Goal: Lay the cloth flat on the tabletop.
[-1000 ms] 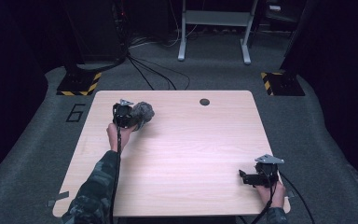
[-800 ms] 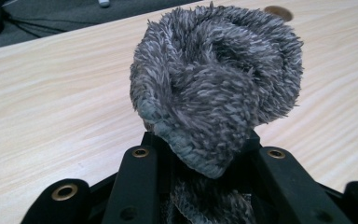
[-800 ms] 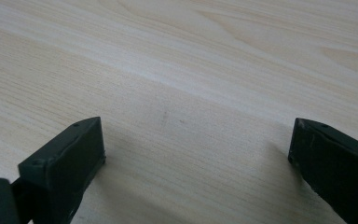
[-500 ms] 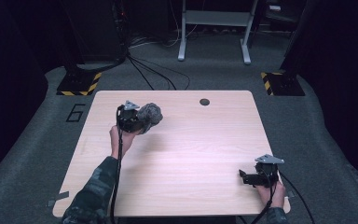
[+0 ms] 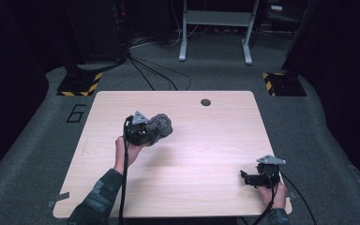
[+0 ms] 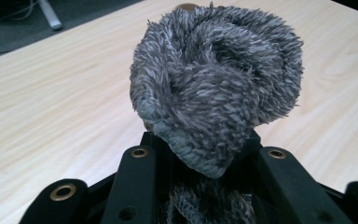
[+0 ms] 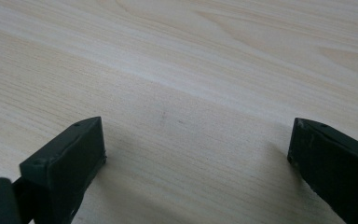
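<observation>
Since the earlier frame, the left tongs (image 5: 153, 132) have carried the grey fluffy cloth (image 5: 160, 125) from the 10 o'clock part of the surface (image 5: 206, 154) toward its centre, a clear shift to the right in the high view; the right tongs (image 5: 244, 177) have kept their place near the 5 o'clock corner. In the left gripper view the cloth (image 6: 216, 91) sits bunched into a rounded wad between the two black jaws, its hemmed edge tucked down into the throat of the tongs and the bulk standing proud above the tips. The left tongs are clamped on it at a narrow setting. The wad appears lifted off the wood, though the gap beneath it cannot be confirmed. In the right gripper view the right tongs (image 7: 196, 154) stand wide apart with nothing but bare wood grain between them, resting low over the surface. Governing relation: the cloth lies at about 10 o'clock from the right tongs, well apart from them, with open surface between. The wad has no marked long axis as it is now crumpled. A round dark grommet (image 5: 206, 102) sits near the far edge at 12 o'clock, clear of both hands. In the inspector's judgement, the left hand is the only one placed to set down or spread the cloth; the right would have to travel up and leftward to assist.
</observation>
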Tool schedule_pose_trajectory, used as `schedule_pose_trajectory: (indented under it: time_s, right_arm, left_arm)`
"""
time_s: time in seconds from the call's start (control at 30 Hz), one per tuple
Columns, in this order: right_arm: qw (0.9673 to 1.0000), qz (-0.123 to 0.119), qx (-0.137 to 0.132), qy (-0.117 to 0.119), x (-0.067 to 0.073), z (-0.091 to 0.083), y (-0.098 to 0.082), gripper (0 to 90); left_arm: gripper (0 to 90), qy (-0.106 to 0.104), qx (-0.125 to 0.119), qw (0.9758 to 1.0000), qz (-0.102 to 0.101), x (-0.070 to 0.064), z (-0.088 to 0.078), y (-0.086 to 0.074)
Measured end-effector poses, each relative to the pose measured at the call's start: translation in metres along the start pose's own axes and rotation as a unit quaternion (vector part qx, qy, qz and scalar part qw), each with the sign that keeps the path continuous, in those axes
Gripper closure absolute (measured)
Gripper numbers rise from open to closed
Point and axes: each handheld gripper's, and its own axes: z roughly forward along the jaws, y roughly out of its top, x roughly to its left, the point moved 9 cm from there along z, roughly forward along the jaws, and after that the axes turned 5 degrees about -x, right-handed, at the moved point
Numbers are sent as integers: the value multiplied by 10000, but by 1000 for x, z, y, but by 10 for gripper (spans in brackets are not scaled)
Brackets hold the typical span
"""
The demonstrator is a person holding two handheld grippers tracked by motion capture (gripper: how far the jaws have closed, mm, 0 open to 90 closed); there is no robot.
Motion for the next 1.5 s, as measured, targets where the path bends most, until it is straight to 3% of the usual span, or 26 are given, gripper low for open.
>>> schedule_pose_trajectory:
  time_s: [0.13, 0.33, 0.8, 1.0, 1.07, 1.1, 1.2, 1.23, 1.3, 1.5]
  right_arm:
    - [10000, 1, -1, -1, 0, 0, 0, 32]
    - [10000, 7, -1, -12, 0, 0, 0, 33]
    - [10000, 6, -1, -21, 0, 0, 0, 33]
    - [10000, -3, -14, -12, 0, 0, 0, 38]
    - [10000, -2, -13, -12, 0, 0, 0, 38]
    - [10000, -3, -10, -12, 0, 0, 0, 38]
    - [10000, 17, 1, -7, 0, 0, 0, 38]
    - [10000, 17, 1, -7, 0, 0, 0, 38]
    - [10000, 27, 2, -12, 0, 0, 0, 38]
    - [10000, 1, -10, -28, 0, 0, 0, 38]
  left_arm:
    - [692, -86, -22, 10000, 18, -13, 1, -3]
    - [691, -304, 126, 9994, 65, -40, 6, -22]
    - [678, -633, 206, 9978, -69, -80, 19, -51]
    - [662, -845, 439, 9954, -42, -101, 33, -68]
    - [643, -845, 481, 9953, -2, -101, 34, -69]
    - [616, -854, 541, 9949, -17, -103, 35, -71]
    - [381, -816, 503, 9954, -64, -102, 34, -72]
    - [381, -851, 501, 9951, -99, -102, 31, -72]
    - [273, -863, 418, 9952, -180, -99, 25, -71]
    - [190, -923, 252, 9949, -329, -93, 2, -73]
